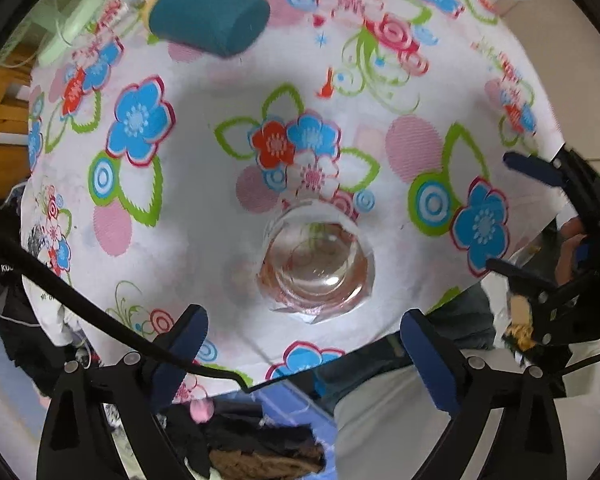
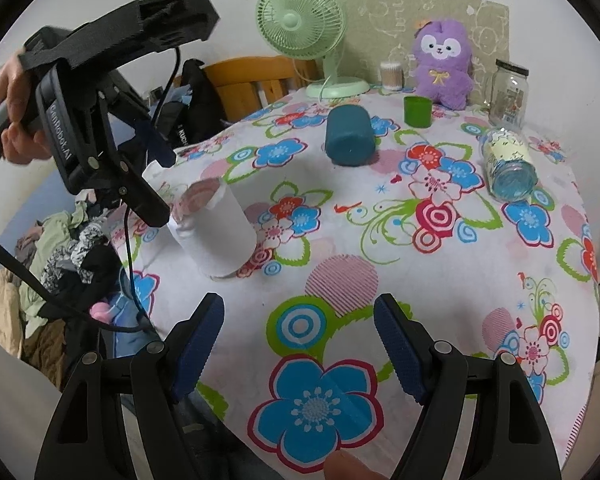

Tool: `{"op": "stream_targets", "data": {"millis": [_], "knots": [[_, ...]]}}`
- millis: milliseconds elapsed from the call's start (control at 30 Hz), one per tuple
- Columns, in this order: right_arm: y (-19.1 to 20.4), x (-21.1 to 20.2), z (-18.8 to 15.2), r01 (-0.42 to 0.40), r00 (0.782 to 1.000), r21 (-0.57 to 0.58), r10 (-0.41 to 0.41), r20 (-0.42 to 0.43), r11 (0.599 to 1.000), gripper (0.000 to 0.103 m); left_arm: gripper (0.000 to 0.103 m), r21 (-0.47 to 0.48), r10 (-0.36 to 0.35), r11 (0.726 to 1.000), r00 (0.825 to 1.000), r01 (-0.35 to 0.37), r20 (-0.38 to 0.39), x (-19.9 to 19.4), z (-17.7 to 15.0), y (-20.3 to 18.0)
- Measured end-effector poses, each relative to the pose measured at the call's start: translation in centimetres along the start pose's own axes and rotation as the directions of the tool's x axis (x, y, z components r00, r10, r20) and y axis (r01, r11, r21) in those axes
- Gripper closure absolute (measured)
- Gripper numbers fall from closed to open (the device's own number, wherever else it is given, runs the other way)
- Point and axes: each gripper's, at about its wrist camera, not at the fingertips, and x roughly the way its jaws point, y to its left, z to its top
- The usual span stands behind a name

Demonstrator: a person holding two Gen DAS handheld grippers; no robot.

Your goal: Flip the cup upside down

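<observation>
The left tongs point(image 1: 304, 354) hang above the cup point(image 1: 317, 268), looking straight down into it, fingers point(image 1: 180, 354) spread wide and holding nothing. In the right wrist view the left tongs point(image 2: 154, 176) sit high at the table's left side, just over the cup's point(image 2: 214, 230) rim; whether a finger touches the rim cannot be told. The hand point(image 2: 18, 116) holding them shows at the far left.

The right tongs point(image 2: 300, 350) are released too, fingers point(image 2: 400, 352) wide apart, low over the near part of the table point(image 2: 380, 240) with bare flowered cloth under them. From the left wrist they point(image 1: 508, 216) appear at the right edge of the table.

The cup is clear glass, standing mouth up near the table's left near corner. The table edge point(image 1: 380, 342) runs just past the cup on the near side, with clothes point(image 2: 60, 248) piled on the floor beyond it. Open cloth lies between the cup and the other things.

Farther back a teal roll point(image 2: 350, 136) lies on its side near the middle, well apart from the cup. Behind it stand a green cup point(image 2: 418, 111), a fan point(image 2: 302, 16), a plush toy point(image 2: 444, 64) and a jar point(image 2: 508, 92) along the far edge. A bottle point(image 2: 508, 164) lies on its side toward the right edge.
</observation>
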Motion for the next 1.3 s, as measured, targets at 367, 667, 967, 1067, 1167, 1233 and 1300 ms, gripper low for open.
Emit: {"op": "stream_targets", "data": {"millis": [367, 667, 967, 1067, 1167, 1233, 1300], "knots": [[0.9, -2.2, 2.6, 0.22, 0.972, 0.058, -0.224, 0.077, 0.974, 0.023, 0.005, 0.003, -0.006, 1.0, 0.955, 0.005, 0.297, -3.7, -2.7, 0.1], [3.5, -4.1, 5.2, 0.355, 0.918, 0.098, -0.366, 0.152, 0.93, 0.011, 0.005, -0.068, 0.049, 0.998, 0.868, -0.017, 0.494, -4.3, -4.8, 1.6], [6.2, -4.9, 7.3, 0.389, 0.895, 0.1, -0.401, 0.195, 0.916, 0.011, 0.005, -0.121, 0.05, 0.992, 0.778, 0.034, 0.626, -4.4, -6.5, 3.0], [6.8, -5.1, 7.7, 0.385, 0.892, 0.112, -0.4, 0.208, 0.916, 0.01, 0.005, -0.137, 0.049, 0.989, 0.743, 0.058, 0.667, -4.6, -7.1, 3.2], [7.4, -5.4, 7.9, 0.394, 0.883, 0.12, -0.412, 0.224, 0.911, 0.006, 0.005, -0.153, 0.048, 0.984, 0.701, 0.087, 0.711, -4.9, -7.8, 3.5], [7.8, -5.6, 8.0, 0.403, 0.875, 0.124, -0.422, 0.237, 0.907, 0.005, 0.004, -0.165, 0.059, 0.982, 0.672, 0.095, 0.738, -5.0, -8.3, 3.6], [8.2, -5.8, 8.1, 0.41, 0.868, 0.128, -0.429, 0.249, 0.903, 0.005, 0.003, -0.19, 0.081, 0.976, 0.637, 0.105, 0.767, -5.2, -8.9, 3.8]]}}
